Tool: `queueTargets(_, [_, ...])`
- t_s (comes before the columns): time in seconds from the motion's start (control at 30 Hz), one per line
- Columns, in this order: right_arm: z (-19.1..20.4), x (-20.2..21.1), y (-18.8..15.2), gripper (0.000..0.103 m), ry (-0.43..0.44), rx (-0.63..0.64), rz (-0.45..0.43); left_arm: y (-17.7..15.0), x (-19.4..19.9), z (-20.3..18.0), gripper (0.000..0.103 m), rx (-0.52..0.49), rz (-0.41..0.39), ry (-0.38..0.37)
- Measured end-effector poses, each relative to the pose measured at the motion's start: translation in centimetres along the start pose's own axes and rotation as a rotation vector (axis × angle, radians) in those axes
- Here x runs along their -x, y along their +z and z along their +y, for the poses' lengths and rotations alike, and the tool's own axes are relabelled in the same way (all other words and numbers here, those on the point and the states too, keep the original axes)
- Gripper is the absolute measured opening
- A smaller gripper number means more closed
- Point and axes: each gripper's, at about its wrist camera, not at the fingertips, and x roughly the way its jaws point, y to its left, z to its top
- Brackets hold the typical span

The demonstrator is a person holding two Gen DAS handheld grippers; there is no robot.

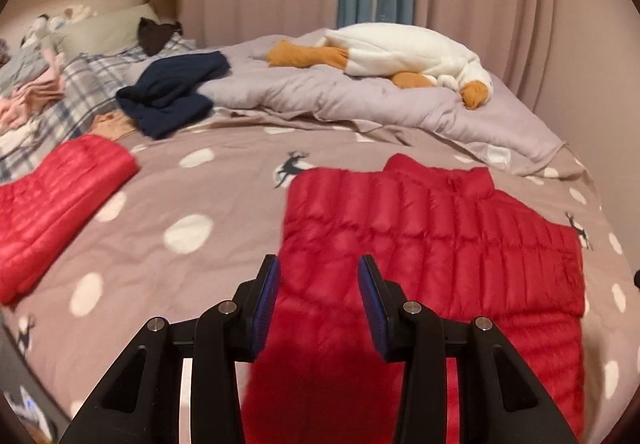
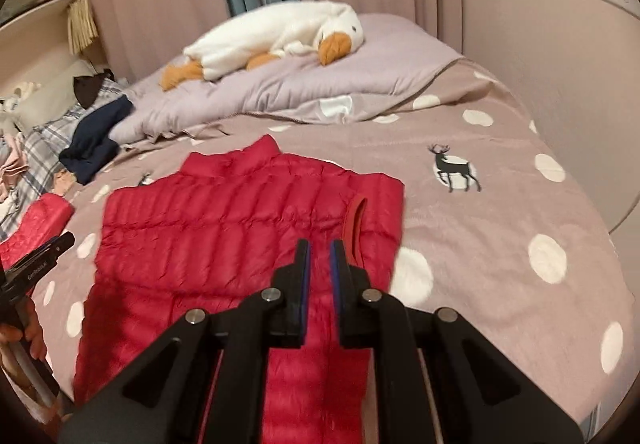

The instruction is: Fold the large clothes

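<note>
Red quilted down: one sleeveless vest (image 2: 240, 244) is laid flat on the bed (image 2: 520, 203), collar toward the far side, its near hem running under both claws. It is judged to be spread smooth so that its sides can be folded inward.

Left claw (image 1: 318, 284): jaws parted, the vest's left edge seen between the pads; whether the pads press the fabric cannot be told, so no grip is recorded. The position suggests a side hem is being addressed.

Right claw (image 2: 320, 264): jaws nearly together, only a narrow gap left, above the vest near the right armhole; whether a thin fold of fabric is pinched there cannot be told. It is entered as clenched.

Second red quilted garment (image 1: 52, 211): already folded and set aside at the left of the bed, apart from the vest, presumably to keep finished pieces clear of the working area.

Other items, unrelated to the fold: navy garment (image 1: 172, 95), plush goose (image 1: 408, 55) on a lilac duvet (image 1: 320, 95), further back.
</note>
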Motion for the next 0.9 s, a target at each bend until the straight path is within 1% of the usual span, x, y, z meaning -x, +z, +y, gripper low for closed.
queueTargets(0.1, [-0.8, 1.8, -2.1, 0.012, 0.015, -0.037, 0.006, -1.6, 0.8, 1.4, 0.042, 0.036, 0.008, 0.003])
queueTargets(0.13, [-1.2, 2.3, -3.1, 0.014, 0.028, -0.053, 0.014, -2.5, 0.9, 2.0, 0.042, 0.052, 0.023, 0.001])
queueTargets(0.17, [-1.4, 2.4, -3.9, 0.022, 0.032, -0.062, 0.021, -3.2, 1.0, 2.4, 0.045, 0.062, 0.04, -0.003])
queueTargets(0.2, [-1.7, 2.5, -4.8, 0.027, 0.034, -0.076, 0.031, -4.2, 0.9, 2.9, 0.05, 0.078, 0.068, -0.022])
queueTargets(0.23, [-2.0, 2.5, -6.0, 0.039, 0.035, -0.096, 0.043, -5.0, 1.0, 3.3, 0.053, 0.086, 0.086, -0.034])
queueTargets(0.27, [-2.2, 2.6, -6.8, 0.044, 0.034, -0.108, 0.053, -5.9, 1.3, 3.7, 0.06, 0.095, 0.098, -0.043])
queueTargets(0.3, [-2.4, 2.5, -7.7, 0.044, 0.032, -0.119, 0.063, -6.9, 1.4, 4.1, 0.065, 0.11, 0.104, -0.049])
queueTargets(0.33, [-2.5, 2.6, -8.9, 0.044, 0.032, -0.131, 0.074, -8.0, 1.5, 4.6, 0.067, 0.126, 0.112, -0.048])
queueTargets(0.4, [-2.7, 2.7, -10.9, 0.047, 0.049, -0.155, 0.094, -9.6, 1.8, 5.1, 0.075, 0.128, 0.131, -0.042])
queueTargets(0.47, [-2.8, 2.9, -12.5, 0.059, 0.066, -0.182, 0.112, -11.5, 2.0, 5.9, 0.081, 0.16, 0.127, -0.03])
queueTargets(0.53, [-2.8, 3.1, -14.2, 0.064, 0.072, -0.204, 0.12, -13.5, 2.5, 6.5, 0.083, 0.175, 0.132, -0.034])
queueTargets(0.6, [-2.8, 3.5, -16.2, 0.066, 0.079, -0.231, 0.127, -15.3, 2.5, 7.0, 0.083, 0.194, 0.166, -0.061])
queueTargets(0.67, [-3.0, 3.6, -17.5, 0.072, 0.091, -0.259, 0.135, -16.6, 2.3, 7.4, 0.084, 0.225, 0.195, -0.081])
queueTargets(0.7, [-2.9, 3.4, -18.4, 0.073, 0.102, -0.273, 0.146, -17.3, 2.1, 7.5, 0.085, 0.238, 0.223, -0.089])
queueTargets(0.73, [-2.8, 3.3, -18.9, 0.074, 0.106, -0.278, 0.153, -17.9, 2.0, 7.6, 0.086, 0.255, 0.231, -0.107])
queueTargets(0.8, [-2.4, 3.0, -20.1, 0.073, 0.099, -0.289, 0.175, -18.6, 2.4, 7.7, 0.089, 0.275, 0.213, -0.123])
queueTargets(0.9, [-1.9, 3.0, -21.3, 0.074, 0.098, -0.298, 0.182, -19.1, 2.6, 7.3, 0.091, 0.281, 0.236, -0.163])
